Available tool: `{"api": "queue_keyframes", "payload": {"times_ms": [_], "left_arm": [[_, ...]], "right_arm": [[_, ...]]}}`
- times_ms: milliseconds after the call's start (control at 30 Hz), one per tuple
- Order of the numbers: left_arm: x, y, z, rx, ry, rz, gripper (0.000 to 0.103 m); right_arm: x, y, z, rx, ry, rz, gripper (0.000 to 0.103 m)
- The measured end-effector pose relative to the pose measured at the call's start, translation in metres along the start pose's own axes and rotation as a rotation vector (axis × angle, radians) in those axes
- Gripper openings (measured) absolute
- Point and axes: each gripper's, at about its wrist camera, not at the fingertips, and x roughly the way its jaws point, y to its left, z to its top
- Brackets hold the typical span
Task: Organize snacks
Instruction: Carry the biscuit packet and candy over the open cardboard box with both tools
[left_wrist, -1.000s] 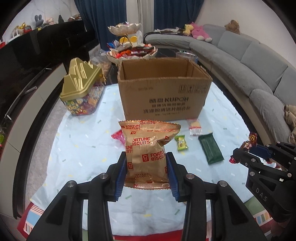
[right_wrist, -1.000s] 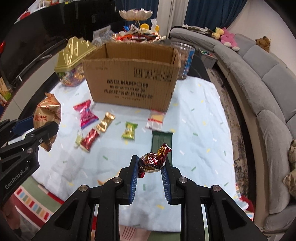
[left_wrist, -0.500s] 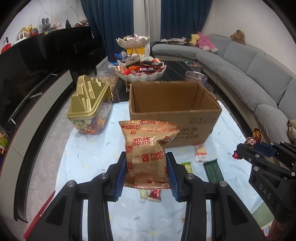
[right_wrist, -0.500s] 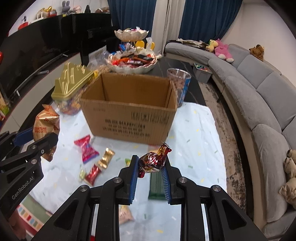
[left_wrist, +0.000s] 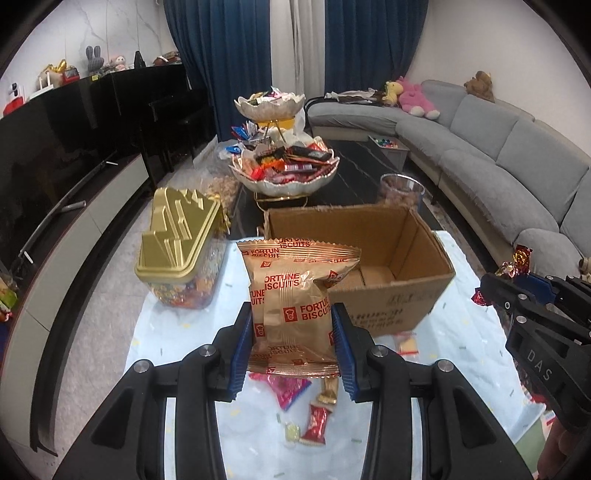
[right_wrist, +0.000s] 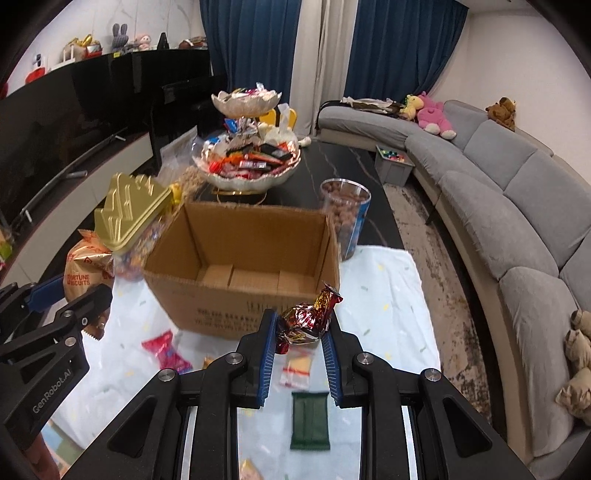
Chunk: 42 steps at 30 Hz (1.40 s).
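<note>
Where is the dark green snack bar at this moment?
In the right wrist view, the dark green bar lies flat on the pale tablecloth, low centre, in front of the cardboard box and just beyond a small clear packet.

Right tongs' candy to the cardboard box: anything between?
Nothing. The right wrist view shows the foil candy hanging just before the cardboard box's near wall, over bare cloth.

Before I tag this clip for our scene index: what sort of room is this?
Most likely a home living room: a long grey sofa with stuffed toys, blue curtains, and a snack bowl on a dark table.
</note>
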Motion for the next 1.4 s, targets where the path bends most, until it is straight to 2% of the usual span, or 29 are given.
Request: {"api": "queue_keyframes", "payload": {"times_ms": [900, 1400], "left_arm": [[0.038, -0.002, 0.047, 0.003, -0.018, 0.02, 0.041], [0.074, 0.0, 0.062, 0.01, -0.004, 0.029, 0.041]], "right_arm": [[0.03, -0.007, 0.038, 0.018, -0.039, 0.005, 0.025], [0.063, -0.005, 0.062, 0.014, -0.051, 0.006, 0.026]]}}
